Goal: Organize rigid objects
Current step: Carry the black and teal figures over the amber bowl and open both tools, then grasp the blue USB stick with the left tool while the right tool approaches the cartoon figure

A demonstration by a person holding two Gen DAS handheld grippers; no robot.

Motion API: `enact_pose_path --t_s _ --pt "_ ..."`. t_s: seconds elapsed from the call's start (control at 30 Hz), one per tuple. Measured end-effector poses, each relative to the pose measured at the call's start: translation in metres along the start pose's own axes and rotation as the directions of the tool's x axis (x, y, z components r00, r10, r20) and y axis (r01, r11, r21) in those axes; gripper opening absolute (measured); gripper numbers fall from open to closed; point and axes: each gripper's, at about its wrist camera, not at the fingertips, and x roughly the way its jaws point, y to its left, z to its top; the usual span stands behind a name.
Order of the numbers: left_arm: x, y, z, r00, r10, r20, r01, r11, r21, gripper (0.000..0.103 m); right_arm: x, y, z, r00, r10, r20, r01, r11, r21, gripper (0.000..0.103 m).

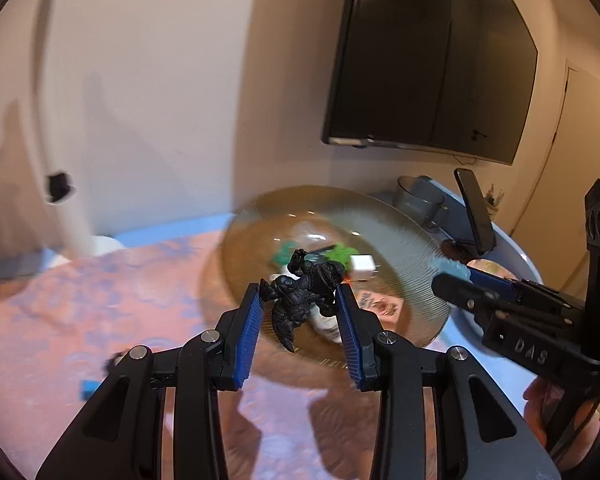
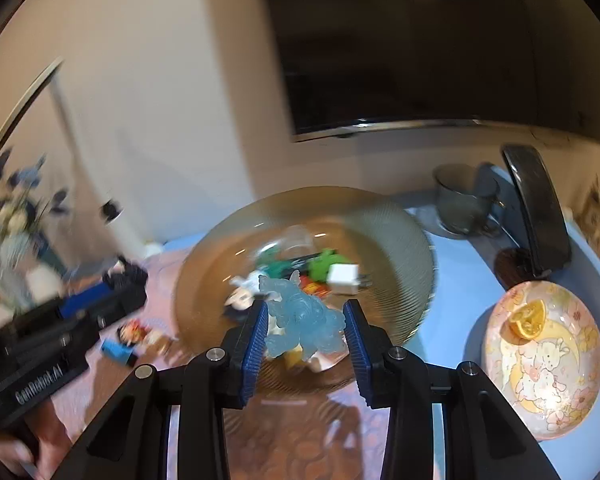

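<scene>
On the pink cloth [image 2: 300, 432], a few small toys [image 2: 134, 338] lie at the left. The left gripper [image 1: 300, 300] has its jaws narrowed on a black figure [image 1: 300, 296], held above the glass bowl [image 1: 412, 240]. The right gripper [image 2: 305, 318] clamps a pale blue figure [image 2: 304, 316] over the same bowl, which holds green toys [image 2: 328, 262] and a white cube [image 2: 343, 279]. A plate [image 2: 540, 360] with an orange slice [image 2: 526, 318] sits at the right.
</scene>
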Motion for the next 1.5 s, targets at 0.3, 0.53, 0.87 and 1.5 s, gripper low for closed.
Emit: enact_pose_path --t_s 0.3,0.53,0.87,1.5 --pt "-0.016 0.023 -0.004 0.997 0.029 0.069 -0.026 0.999 -0.04 0.07 0.002 -0.014 0.0 0.998 -0.049 0.025 0.049 0.999 -0.007 0.062" --pt "-0.089 0.089 -0.024 0.977 0.189 0.102 -0.172 0.973 -0.15 0.07 -0.014 0.032 -0.018 0.992 0.125 -0.006 -0.125 0.989 -0.078 0.062" --pt "-0.121 0.164 -0.089 0.927 0.372 -0.045 -0.37 0.888 -0.274 0.08 0.032 0.157 -0.079 0.931 0.301 -0.206 -0.348 0.9 -0.261 0.062" --pt "-0.035 0.169 -0.14 0.933 0.283 -0.221 -0.339 0.898 -0.282 0.08 0.093 0.157 -0.109 0.924 0.215 -0.318 -0.294 0.928 -0.228 0.062"
